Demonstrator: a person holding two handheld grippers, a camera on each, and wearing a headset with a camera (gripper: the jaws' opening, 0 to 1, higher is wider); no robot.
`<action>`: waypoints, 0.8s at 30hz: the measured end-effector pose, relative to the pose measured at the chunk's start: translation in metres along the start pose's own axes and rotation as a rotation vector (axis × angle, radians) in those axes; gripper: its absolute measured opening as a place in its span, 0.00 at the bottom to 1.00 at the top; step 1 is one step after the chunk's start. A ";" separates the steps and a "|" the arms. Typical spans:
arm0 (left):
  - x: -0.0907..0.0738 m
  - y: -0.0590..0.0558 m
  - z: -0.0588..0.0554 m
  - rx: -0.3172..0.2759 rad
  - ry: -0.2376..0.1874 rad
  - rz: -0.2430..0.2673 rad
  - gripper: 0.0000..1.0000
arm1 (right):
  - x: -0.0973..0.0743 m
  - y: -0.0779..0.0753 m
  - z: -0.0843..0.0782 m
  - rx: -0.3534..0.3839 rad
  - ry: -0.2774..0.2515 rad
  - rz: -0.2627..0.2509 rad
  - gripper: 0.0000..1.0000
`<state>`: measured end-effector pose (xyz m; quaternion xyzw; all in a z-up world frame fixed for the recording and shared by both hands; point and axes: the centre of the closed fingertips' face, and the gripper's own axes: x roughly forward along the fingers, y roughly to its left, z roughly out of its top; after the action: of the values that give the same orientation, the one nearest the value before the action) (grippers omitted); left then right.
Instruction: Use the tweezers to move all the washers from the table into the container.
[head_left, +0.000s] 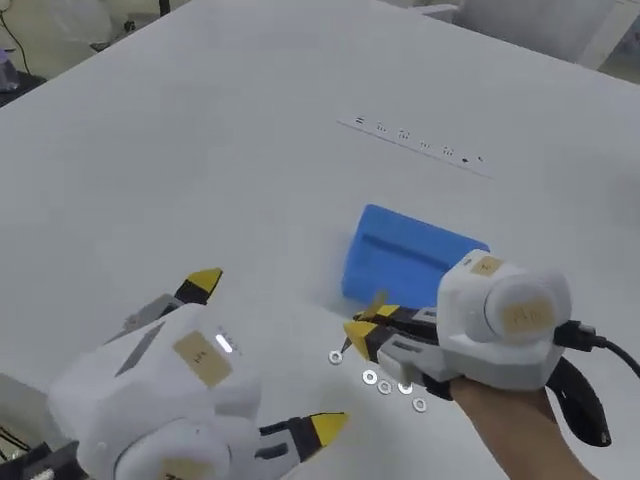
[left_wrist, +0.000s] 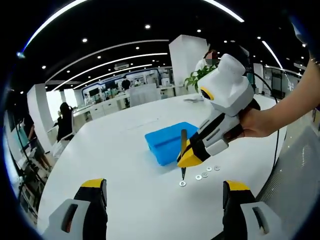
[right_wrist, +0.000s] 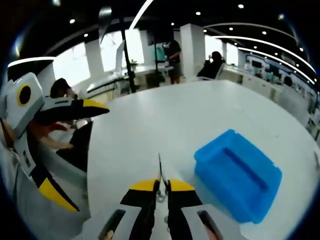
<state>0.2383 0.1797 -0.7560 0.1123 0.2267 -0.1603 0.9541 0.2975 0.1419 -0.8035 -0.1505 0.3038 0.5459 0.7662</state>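
Right gripper (head_left: 365, 326) is low right in the head view, held by a hand (head_left: 495, 412), with its yellow-tipped jaws pinched nearly together on the tweezers (left_wrist: 183, 146). In the right gripper view the thin tweezers stick out forward from between the two closed jaws. In the left gripper view the tweezers angle down toward the table (head_left: 250, 150), tip right at the nearest of the washers (head_left: 385, 387); cannot tell if it touches or has hold of one. The washers lie loose on the table in a short scattered line just below and beside the right gripper's jaws. At least four show in the left gripper view and about five in the head view. All are outside the container (head_left: 412, 256). The blue container is a shallow open rectangle sitting on the table just behind the right gripper, near the washers but apart from them; no washer can be made out inside it. Left gripper (left_wrist: 164, 186) is at bottom left in the head view, jaws spread wide with nothing between them, aimed toward the washers and the right gripper, well short of both.
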 end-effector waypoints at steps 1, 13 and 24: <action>0.000 0.000 0.000 -0.004 0.001 -0.002 0.99 | 0.001 0.000 -0.001 0.005 0.000 0.001 0.04; 0.002 0.000 -0.006 0.006 0.034 -0.002 0.99 | 0.009 -0.001 -0.006 -0.034 0.010 -0.003 0.04; 0.002 -0.002 -0.009 0.019 0.052 -0.009 0.97 | 0.006 0.000 -0.012 -0.052 0.008 -0.033 0.04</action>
<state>0.2360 0.1802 -0.7655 0.1245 0.2506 -0.1636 0.9460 0.2956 0.1400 -0.8166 -0.1776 0.2899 0.5402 0.7698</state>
